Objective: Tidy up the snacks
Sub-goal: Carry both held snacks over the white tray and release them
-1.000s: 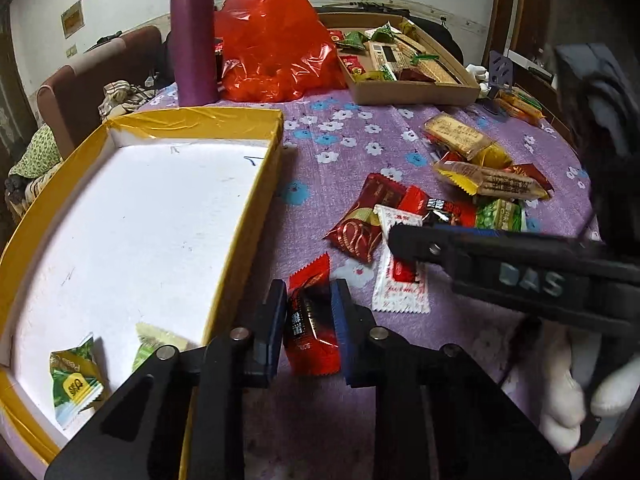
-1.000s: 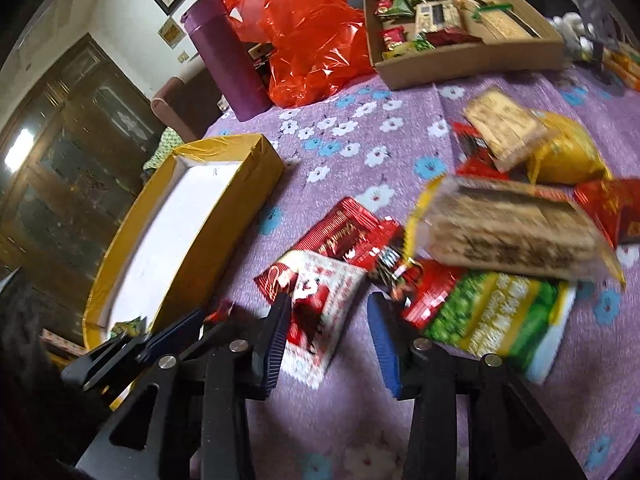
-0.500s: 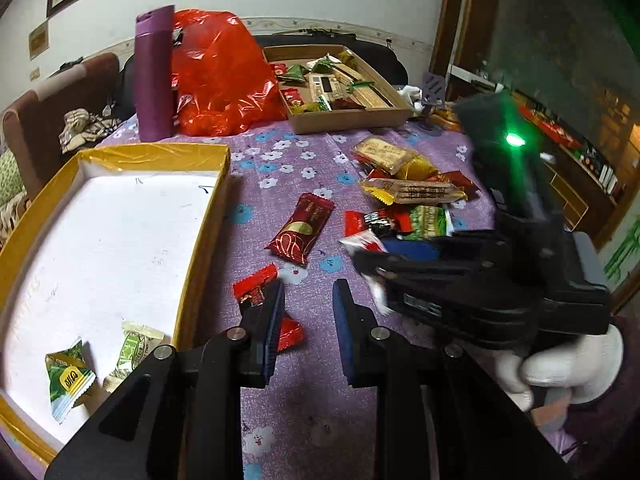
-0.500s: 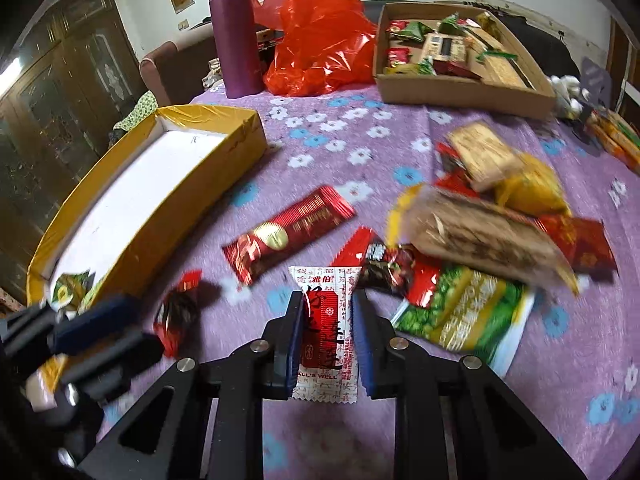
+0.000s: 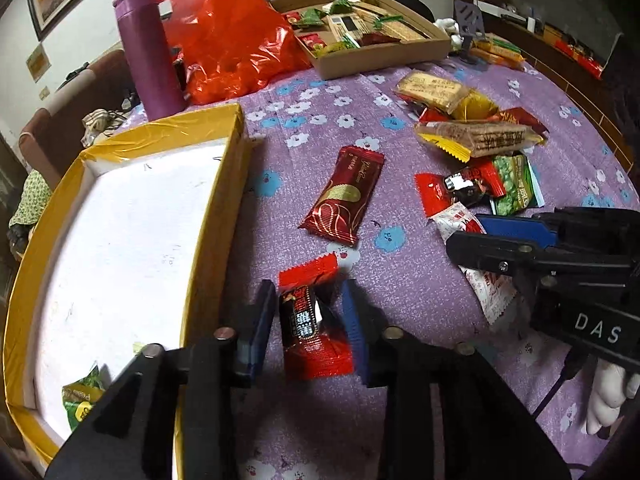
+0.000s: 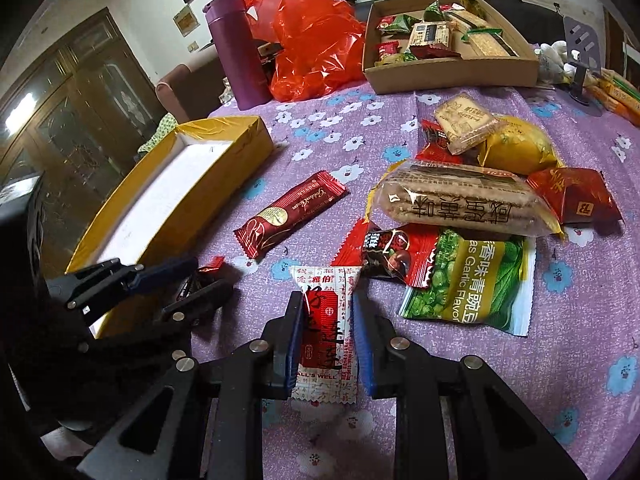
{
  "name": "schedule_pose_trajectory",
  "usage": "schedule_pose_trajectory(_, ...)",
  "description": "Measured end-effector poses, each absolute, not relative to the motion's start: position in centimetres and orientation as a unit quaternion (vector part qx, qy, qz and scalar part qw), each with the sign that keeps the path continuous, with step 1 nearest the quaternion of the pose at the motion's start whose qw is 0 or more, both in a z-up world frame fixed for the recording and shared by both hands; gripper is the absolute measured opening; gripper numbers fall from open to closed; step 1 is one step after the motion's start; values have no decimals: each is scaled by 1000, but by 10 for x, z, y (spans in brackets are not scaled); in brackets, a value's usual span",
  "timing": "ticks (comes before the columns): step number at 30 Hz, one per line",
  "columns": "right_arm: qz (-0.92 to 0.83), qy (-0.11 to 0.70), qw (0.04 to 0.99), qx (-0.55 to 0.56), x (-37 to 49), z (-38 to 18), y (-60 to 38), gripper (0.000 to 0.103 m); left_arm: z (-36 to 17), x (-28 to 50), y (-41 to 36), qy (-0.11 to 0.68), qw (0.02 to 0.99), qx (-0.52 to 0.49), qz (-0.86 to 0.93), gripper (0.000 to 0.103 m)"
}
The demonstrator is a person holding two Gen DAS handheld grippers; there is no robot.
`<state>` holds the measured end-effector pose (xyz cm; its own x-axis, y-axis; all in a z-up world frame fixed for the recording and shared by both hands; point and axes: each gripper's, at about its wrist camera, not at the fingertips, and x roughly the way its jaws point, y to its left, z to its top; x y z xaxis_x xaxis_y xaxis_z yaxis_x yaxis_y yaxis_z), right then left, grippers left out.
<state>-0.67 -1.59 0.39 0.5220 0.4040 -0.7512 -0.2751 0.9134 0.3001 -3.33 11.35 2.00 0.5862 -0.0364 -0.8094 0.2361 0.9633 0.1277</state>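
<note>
Left wrist view
Left gripper (image 5: 308, 312): clamped on a small red-and-black foil candy wrapper (image 5: 310, 330), pads pressing its sides; the wrapper's tail appears raised off the purple floral tablecloth (image 5: 320, 128).
To its left: yellow-rimmed shallow box with a white floor (image 5: 208, 216), just beside the gripper; green snack packets (image 5: 82, 398) lie in its near corner.
Ahead: long dark-red foil bar with gold lettering (image 5: 344, 194), apart from the gripper.
To its right: right gripper (image 5: 472, 236), with a white-gloved hand (image 5: 608, 388) behind it.
Far ahead: purple cylindrical flask (image 5: 148, 48), red plastic bag (image 5: 228, 32), brown cardboard tray of snacks (image 5: 384, 60).

Right wrist view
Right gripper (image 6: 326, 336): jaws have just been closing; now clamped on a white sachet with red print (image 6: 326, 328), which lies between the pads.
Ahead right: green garlic-pea bag (image 6: 472, 284), red chestnut packet (image 6: 392, 252), long clear-wrapped cracker pack (image 6: 460, 204), all near.
Ahead left: dark-red bar (image 6: 290, 214).
To its left: left gripper (image 6: 200, 280) holding the small candy (image 6: 202, 276), beside the yellow box (image 6: 224, 184).
</note>
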Motion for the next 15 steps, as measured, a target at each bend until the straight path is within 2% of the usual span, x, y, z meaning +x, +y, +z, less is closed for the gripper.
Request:
schedule_pose_trajectory(9,231,420,874,83,-20,13,-6,23,53,-64,148,404,909,-10,-99,18)
schedule_pose_trajectory(12,249,407,876,75,-29,26,8,23,67,-72,175,385,917,-47,-91,9)
schedule_pose_trajectory(15,268,401,873,73,-34,39,26,23,79,-81,207,363,925,-84,-73,9)
